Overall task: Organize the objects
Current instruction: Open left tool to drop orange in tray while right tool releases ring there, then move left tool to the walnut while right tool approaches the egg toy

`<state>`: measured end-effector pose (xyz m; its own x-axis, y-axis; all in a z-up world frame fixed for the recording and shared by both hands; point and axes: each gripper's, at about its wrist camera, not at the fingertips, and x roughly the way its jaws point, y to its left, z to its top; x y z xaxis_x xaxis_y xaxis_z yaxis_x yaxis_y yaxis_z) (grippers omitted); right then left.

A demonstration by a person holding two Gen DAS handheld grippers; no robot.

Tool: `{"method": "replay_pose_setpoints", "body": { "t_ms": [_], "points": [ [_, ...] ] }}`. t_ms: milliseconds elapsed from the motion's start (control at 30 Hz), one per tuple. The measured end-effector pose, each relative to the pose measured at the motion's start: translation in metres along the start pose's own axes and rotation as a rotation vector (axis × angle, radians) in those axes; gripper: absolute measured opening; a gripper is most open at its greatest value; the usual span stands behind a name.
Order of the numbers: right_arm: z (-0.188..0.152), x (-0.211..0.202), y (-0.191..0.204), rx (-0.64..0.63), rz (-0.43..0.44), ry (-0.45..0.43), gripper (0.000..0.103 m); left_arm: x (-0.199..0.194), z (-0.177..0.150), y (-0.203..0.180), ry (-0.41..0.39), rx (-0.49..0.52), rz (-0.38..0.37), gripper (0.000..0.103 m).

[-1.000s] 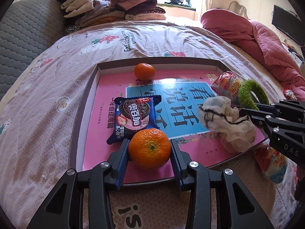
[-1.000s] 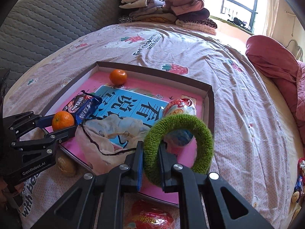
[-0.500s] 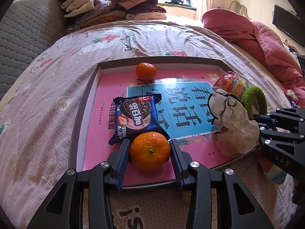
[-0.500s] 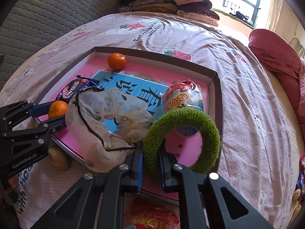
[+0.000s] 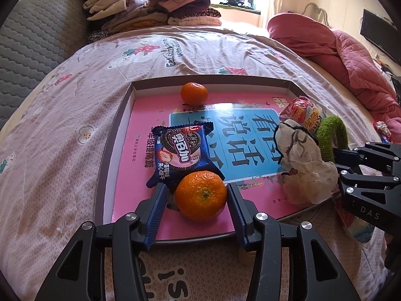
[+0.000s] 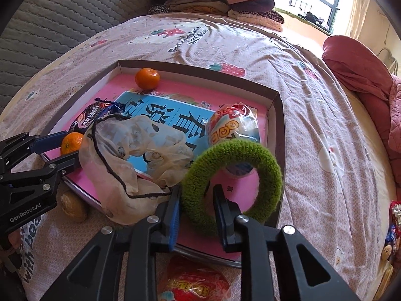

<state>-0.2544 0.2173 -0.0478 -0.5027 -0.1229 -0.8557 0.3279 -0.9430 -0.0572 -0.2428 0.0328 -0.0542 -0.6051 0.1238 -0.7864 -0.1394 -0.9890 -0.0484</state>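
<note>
left gripper [image 5: 198, 200] jaws opening — mandarin [image 5: 200, 195] sitting loose between them, lower centre | right gripper [image 6: 196, 213] opening — releasing green ring [image 6: 233, 183] | both inside tray [image 5: 117, 135]

We lose the lower half of the red snack packet [image 6: 198, 282] behind the right gripper's arms and the picture's bottom edge. The drawstring bag [image 6: 135, 160] covers part of the cookie packet [image 6: 96, 116] and the tray's [image 6: 278, 115] printed characters. The small wrappers [image 6: 392, 228] at the right edge are cut off.
</note>
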Motion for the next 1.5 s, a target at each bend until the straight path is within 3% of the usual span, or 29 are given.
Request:
{"method": "replay_pose_setpoints", "body": {
  "t_ms": [133, 833, 1000, 1500],
  "points": [
    [0.003, -0.007, -0.006, 0.029, 0.017, -0.008, 0.046, -0.006, 0.000, 0.000, -0.007, -0.004, 0.004, 0.053],
    [0.015, -0.057, -0.005, 0.041, 0.054, -0.121, 0.048, -0.053, 0.007, -0.002, -0.065, -0.028, 0.035, 0.069],
    [0.014, -0.079, -0.001, 0.047, 0.071, -0.172, 0.055, -0.065, 0.008, -0.005, -0.069, -0.037, 0.039, 0.069],
    [-0.007, -0.132, -0.002, 0.099, 0.046, -0.270, 0.057, -0.114, 0.003, -0.010, -0.124, -0.045, 0.029, 0.070]
  ]
}}
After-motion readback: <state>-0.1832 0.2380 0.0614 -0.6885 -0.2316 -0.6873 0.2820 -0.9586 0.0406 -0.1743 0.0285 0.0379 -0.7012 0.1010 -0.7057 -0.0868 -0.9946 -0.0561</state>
